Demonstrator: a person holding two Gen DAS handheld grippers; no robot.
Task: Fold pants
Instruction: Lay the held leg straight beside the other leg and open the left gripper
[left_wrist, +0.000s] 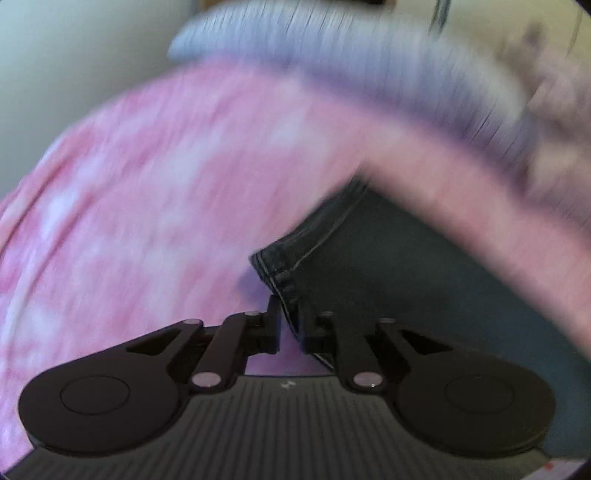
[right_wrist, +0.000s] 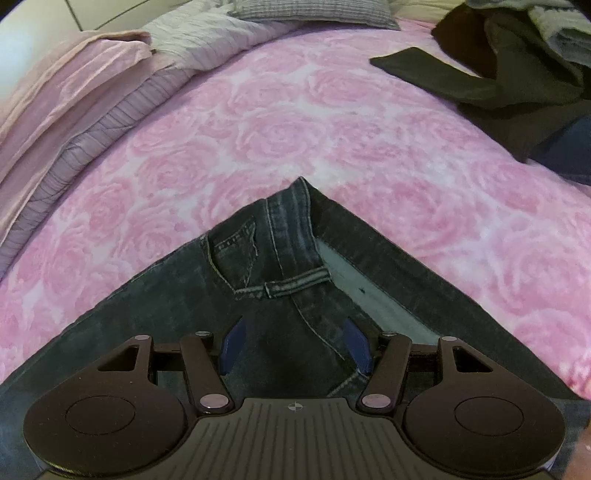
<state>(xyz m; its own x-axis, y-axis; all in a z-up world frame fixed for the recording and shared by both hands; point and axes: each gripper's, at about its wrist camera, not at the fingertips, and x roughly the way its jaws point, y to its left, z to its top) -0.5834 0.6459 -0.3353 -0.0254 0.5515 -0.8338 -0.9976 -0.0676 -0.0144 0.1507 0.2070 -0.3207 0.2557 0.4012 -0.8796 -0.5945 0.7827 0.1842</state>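
1. The left gripper (left_wrist: 290, 328) is nearly closed, seemingly pinching the jeans' (right_wrist: 258, 295) hem (view blurred).
2. The right gripper (right_wrist: 293, 349) hangs half-open above the jeans' waistband, holding nothing.
3. The jeans lie on the pink rose-patterned blanket (right_wrist: 369, 129).

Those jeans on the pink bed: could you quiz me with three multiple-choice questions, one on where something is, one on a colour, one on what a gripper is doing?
1. Where does the heap of dark clothes lie in the right wrist view?
A. upper right
B. lower left
C. centre

2. What colour are the right gripper's pads?
A. red
B. blue
C. white

3. How is the left gripper set?
A. wide open over bare blanket
B. out of view
C. pinching the jeans' hem

Answers: 1 A, it sits on the rose-patterned blanket's far right. 2 B, both pads show blue. 3 C, the stitched hem runs between its nearly closed fingers.
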